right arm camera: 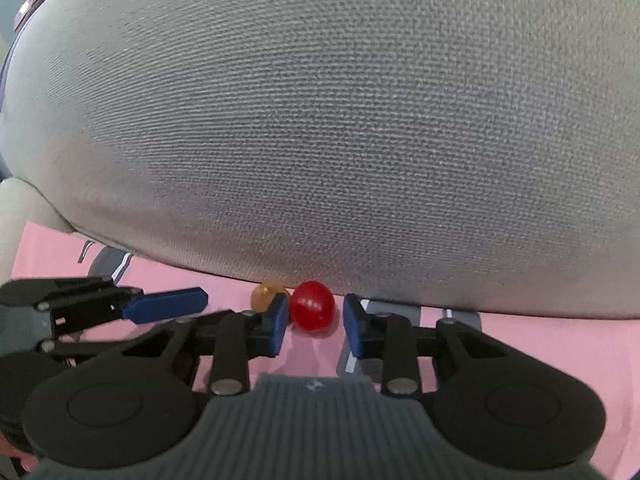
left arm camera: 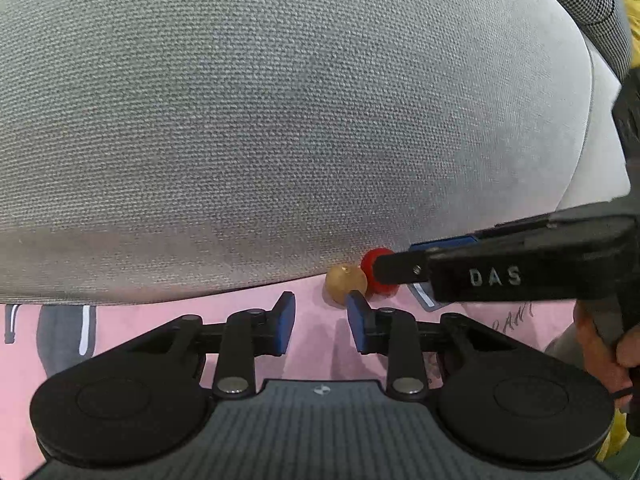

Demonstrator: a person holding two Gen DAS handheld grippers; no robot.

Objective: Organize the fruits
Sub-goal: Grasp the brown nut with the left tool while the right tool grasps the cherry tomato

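Fruits, two of them: a red fruit (right arm camera: 312, 311) and a golden fruit (left arm camera: 345, 283), both small and near round, touching or nearly so. They lie on the pink cloth (left arm camera: 312, 340), tucked against the foot of the grey cushion (left arm camera: 280, 120). My right claw (right arm camera: 315, 320) is lined up on the red one, which sits dead ahead at the fingertips. The pads are apart, with a sliver of cloth showing between the fruit and the right pad, so nothing is clamped. My left claw (left arm camera: 320, 312) also stands apart and empty. The golden fruit lies just past its right fingertip, off the centreline, not between the pads. From the right wrist view the golden one is half hidden behind my left finger. Judgement: right hand is nearer the red, left nearer the golden. Neither fruit has a long axis, so approach angle matters little. The cushion behind blocks overshoot, and the two claws crowd each other.
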